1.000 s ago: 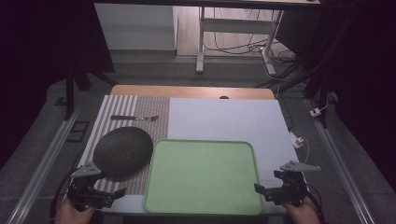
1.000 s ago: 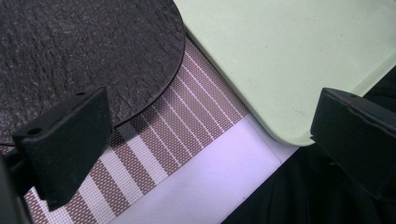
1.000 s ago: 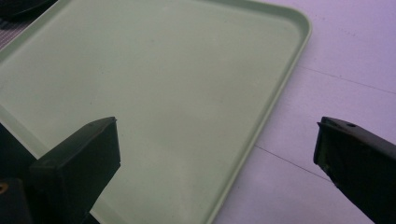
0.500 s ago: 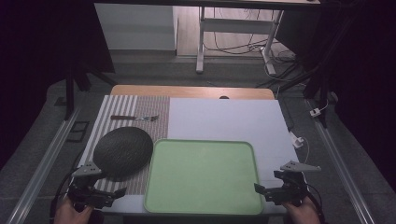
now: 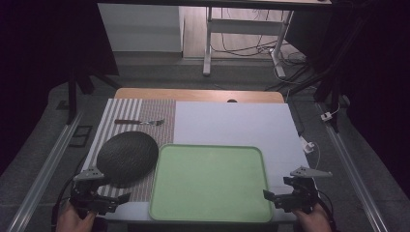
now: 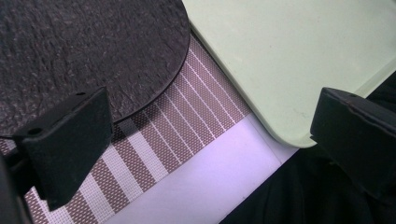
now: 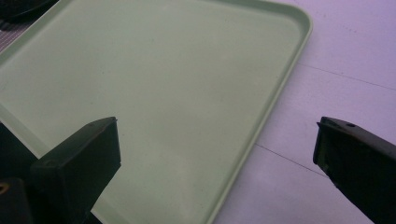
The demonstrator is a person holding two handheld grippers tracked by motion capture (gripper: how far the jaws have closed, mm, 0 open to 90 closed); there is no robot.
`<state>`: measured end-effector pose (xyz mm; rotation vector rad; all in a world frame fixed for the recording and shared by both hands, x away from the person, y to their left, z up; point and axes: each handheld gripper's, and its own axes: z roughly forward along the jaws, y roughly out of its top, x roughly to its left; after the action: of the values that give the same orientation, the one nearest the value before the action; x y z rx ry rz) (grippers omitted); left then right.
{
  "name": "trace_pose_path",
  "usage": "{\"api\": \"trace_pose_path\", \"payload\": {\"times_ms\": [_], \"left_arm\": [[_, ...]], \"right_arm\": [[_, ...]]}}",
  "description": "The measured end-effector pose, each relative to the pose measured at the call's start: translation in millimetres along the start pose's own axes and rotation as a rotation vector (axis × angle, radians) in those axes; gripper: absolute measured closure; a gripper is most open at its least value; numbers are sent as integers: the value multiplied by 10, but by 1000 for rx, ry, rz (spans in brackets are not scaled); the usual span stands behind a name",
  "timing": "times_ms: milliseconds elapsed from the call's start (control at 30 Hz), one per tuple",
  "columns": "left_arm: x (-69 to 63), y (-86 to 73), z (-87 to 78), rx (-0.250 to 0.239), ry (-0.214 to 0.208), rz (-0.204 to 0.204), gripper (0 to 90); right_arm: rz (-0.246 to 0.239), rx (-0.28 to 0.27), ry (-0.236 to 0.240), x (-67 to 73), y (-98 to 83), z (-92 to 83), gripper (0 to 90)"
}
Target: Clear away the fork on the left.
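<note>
Left gripper [image 5: 121,198] held low at the near left corner of the table, jaws spread wide and empty, poised above the brown-and-white striped woven placemat [image 6: 187,116], between the near edge of the round dark textured slate plate [image 6: 84,51] and the near left corner of the pale green rounded-square plastic tray [image 6: 289,56]. Right gripper [image 5: 267,195] likewise released, jaws wide apart with nothing between them, hovering at the tray's near right rim [image 7: 280,84], over the white table surface [image 7: 345,56]. Tray bare, lying flat at the near middle of the table, just beside the plate. Further off, a dark-handled metal fork [image 5: 140,122] left untouched on the placemat. Judged from this: nothing yet gripped or moved, work barely begun, every grasp and placement left to do.
</note>
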<state>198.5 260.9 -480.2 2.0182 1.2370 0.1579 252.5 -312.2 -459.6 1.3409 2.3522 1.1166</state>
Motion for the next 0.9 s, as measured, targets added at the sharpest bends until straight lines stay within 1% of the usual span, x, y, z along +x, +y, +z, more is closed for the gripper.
{"api": "trace_pose_path", "payload": {"times_ms": [67,133,233,400,533,633,800,900], "left_arm": [[-8,12,4,-9,9,11,0],[-10,19,3,-12,6,14,0],[-12,37,-6,-33,0,25,0],[4,54,-14,-48,-1,21,0],[15,70,-11,-47,4,17,0],[40,93,14,-46,-5,18,0],[69,112,44,-52,-6,21,0],[90,129,77,-42,6,26,0]], "right_arm": [[5,2,4,-3,1,1,7],[7,3,5,-4,1,1,7],[8,4,3,-4,2,2,8],[10,4,5,-7,1,2,7],[10,5,5,-7,2,3,8],[10,5,5,-7,2,3,8],[10,5,5,-9,2,4,8],[9,5,5,-9,2,5,8]]}}
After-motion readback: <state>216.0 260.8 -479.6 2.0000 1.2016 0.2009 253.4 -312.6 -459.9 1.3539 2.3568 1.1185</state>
